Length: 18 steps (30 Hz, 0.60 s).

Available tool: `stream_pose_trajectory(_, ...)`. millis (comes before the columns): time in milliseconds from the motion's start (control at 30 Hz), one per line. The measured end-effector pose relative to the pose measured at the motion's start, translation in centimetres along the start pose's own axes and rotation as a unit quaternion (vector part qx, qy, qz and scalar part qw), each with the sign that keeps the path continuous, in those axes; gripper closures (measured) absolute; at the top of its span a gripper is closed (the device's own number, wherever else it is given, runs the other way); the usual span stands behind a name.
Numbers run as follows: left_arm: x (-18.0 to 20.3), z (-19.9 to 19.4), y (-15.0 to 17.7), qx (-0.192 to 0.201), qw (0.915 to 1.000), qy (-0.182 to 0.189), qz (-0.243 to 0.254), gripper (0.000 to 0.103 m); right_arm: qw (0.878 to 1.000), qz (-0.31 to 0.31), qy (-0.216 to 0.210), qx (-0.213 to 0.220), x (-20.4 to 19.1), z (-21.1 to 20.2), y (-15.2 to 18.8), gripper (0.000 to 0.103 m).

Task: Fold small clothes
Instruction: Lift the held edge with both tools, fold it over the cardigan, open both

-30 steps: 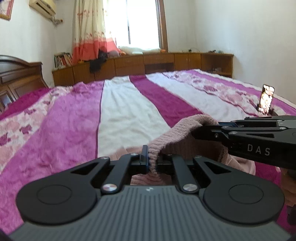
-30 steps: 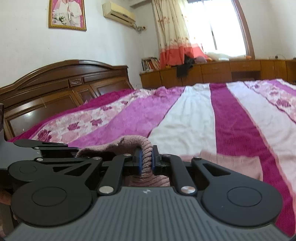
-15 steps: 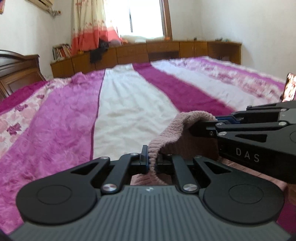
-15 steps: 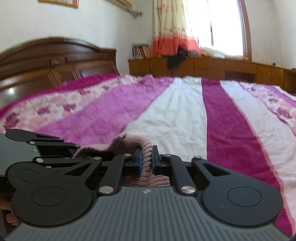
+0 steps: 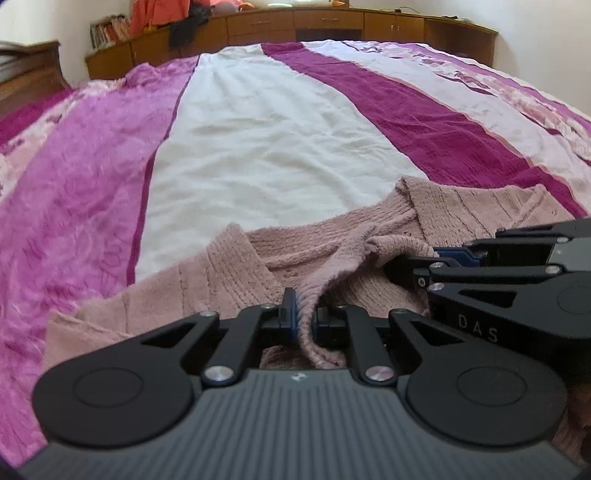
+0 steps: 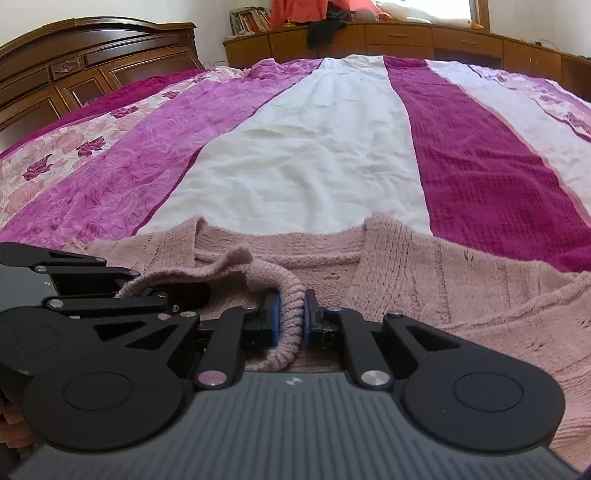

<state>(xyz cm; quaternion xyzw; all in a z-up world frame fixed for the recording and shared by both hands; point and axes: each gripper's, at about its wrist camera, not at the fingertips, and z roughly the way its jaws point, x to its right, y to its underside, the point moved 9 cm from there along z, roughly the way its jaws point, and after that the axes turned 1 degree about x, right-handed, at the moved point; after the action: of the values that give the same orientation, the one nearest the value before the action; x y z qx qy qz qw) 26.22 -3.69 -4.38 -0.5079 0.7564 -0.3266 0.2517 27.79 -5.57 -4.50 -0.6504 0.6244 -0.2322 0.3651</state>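
A pink knitted sweater (image 5: pixel 229 266) lies spread on the striped bedspread, its collar side toward the far end. My left gripper (image 5: pixel 303 317) is shut on a raised ribbed edge of the sweater. My right gripper (image 6: pixel 291 319) is shut on the same raised edge a short way along, and the strip of knit (image 6: pixel 207 271) hangs between the two. In the left wrist view the right gripper (image 5: pixel 424 258) reaches in from the right. The left gripper (image 6: pixel 122 293) enters the right wrist view from the left. The sweater (image 6: pixel 443 280) lies flat under both.
The bedspread (image 5: pixel 258 147) has white, magenta and floral pink stripes and stretches far ahead. A dark wooden headboard (image 6: pixel 74 70) stands at the left. Low wooden cabinets (image 5: pixel 332 22) with books and clothes line the far wall.
Both grippers have tipped downward and lowered toward the bed with the held edge. The sweater body, hidden before, now shows spread flat beneath them; window and walls have left view.
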Motion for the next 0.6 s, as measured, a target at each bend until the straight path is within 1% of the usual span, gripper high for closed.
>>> stream_pose_trajectory(100, 0.1, -0.7, 0.0, 0.002, 1.0000, -0.001, 0.002, 0.092, 1.000, 0.007, -0.007, 0.000, 0.0, -0.2, 0.0, 0.087)
stream_pose_trajectory(167, 0.1, -1.2, -0.2, 0.002, 1.0000, -0.003, 0.001, 0.090, 1.000, 0.013, -0.013, 0.002, -0.1, -1.2, -0.3, 0.073)
stream_pose_trajectory(200, 0.1, -1.4, -0.3, 0.001, 1.0000, -0.004, -0.001, 0.085, 1.000, 0.016, -0.014, 0.005, -0.2, -1.7, -0.4, 0.069)
stream_pose_trajectory(233, 0.0, -1.9, -0.4, 0.000, 1.0000, -0.007, -0.003, 0.075, 1.000, 0.017, -0.016, 0.008, -0.2, -2.5, -0.6, 0.062)
stream_pose_trajectory(267, -0.1, -2.3, -0.6, 0.002, 0.9999, -0.011, -0.005, 0.071, 1.000, 0.018, -0.019, 0.013, -0.2, -3.3, -0.7, 0.058)
stream_pose_trajectory(300, -0.2, -2.7, -0.7, 0.005, 0.9999, -0.014, -0.007, 0.066, 0.999, 0.018, -0.022, 0.017, -0.3, -4.0, -0.8, 0.056)
stream_pose_trajectory(367, -0.3, -3.7, -0.9, 0.009, 0.9999, -0.012, -0.009, 0.065, 0.999, 0.019, -0.026, 0.024, -0.3, -5.4, -0.8, 0.052)
stream_pose_trajectory(467, -0.2, -5.4, -1.0, 0.015, 0.9998, -0.007, -0.011, 0.065, 0.999, 0.022, -0.028, 0.033, -0.3, -7.4, -0.7, 0.050)
stream_pose_trajectory(600, -0.2, -7.7, -1.1, 0.030, 0.9994, -0.010, -0.014, 0.065, 0.998, 0.028, -0.031, 0.052, -0.3, -10.3, -0.6, 0.048)
